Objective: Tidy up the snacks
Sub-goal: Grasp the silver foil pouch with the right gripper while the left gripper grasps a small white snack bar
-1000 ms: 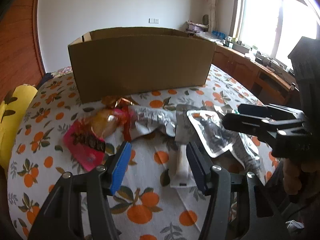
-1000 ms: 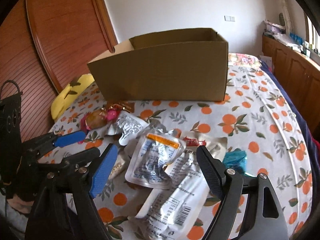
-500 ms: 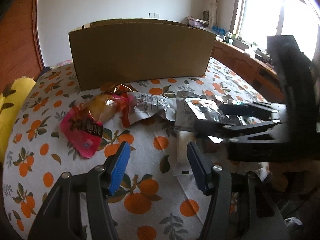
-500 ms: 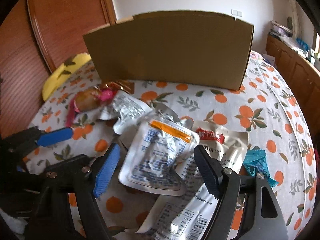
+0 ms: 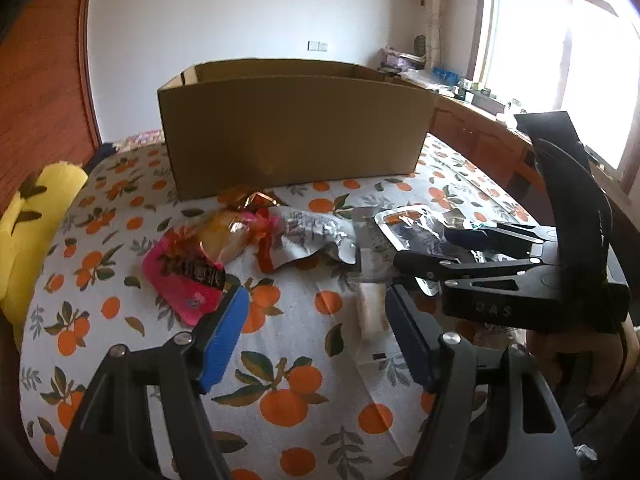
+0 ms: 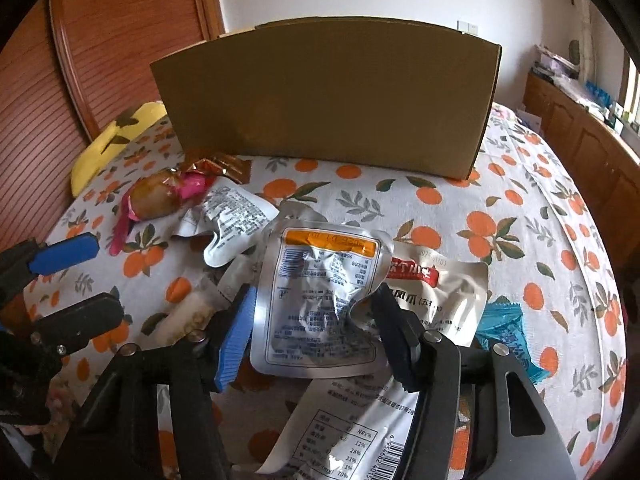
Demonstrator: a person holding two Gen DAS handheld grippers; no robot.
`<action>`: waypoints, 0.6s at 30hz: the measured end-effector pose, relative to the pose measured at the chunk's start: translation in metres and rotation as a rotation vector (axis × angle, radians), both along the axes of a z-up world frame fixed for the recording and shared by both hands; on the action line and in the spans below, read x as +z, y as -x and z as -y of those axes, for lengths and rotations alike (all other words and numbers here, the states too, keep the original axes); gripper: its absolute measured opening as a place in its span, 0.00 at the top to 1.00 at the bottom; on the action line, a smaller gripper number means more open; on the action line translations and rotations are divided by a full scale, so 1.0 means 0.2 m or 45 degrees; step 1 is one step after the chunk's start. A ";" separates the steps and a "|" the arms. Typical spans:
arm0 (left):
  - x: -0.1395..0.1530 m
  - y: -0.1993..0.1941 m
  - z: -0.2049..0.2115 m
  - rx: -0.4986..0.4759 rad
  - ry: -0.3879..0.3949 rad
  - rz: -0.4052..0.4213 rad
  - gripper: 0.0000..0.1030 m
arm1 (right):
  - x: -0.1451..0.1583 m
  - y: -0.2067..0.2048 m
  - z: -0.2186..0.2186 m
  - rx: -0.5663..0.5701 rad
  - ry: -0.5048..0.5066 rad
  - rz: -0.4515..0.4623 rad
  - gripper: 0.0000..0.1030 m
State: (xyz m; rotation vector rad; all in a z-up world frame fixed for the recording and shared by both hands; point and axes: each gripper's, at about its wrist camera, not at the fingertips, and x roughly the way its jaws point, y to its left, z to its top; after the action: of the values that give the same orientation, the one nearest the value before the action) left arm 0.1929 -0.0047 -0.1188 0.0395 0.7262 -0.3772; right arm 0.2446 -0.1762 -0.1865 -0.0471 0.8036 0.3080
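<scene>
My right claw [image 6: 312, 328] is spread around the silver pouch [image 6: 320, 296], which lies directly between its fingers atop other packets. It looks light, crinkly and slick, so I'd pinch its flat sealed edge. My left claw [image 5: 312, 336] hangs spread, empty.

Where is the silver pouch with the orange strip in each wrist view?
Left wrist: the silver pouch lies right of centre, partly hidden behind the right claw.
Right wrist: it fills the centre, between the open fingers of the right claw.
Shared landmark: the cardboard box stands beyond the pouch in both views.
</scene>
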 end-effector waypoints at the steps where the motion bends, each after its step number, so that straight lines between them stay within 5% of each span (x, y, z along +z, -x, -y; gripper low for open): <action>1: 0.00 0.00 0.01 -0.001 -0.010 0.005 0.31 | 0.00 0.00 0.00 -0.002 -0.008 0.003 0.43; 18: -0.02 -0.03 0.19 -0.132 -0.038 -0.040 0.30 | 0.16 0.16 0.17 -0.004 -0.099 0.134 0.43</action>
State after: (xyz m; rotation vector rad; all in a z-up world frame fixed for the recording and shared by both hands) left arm 0.1979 -0.0419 -0.1220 0.0994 0.7624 -0.4667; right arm 0.2123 -0.2098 -0.1550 0.0109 0.6865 0.3305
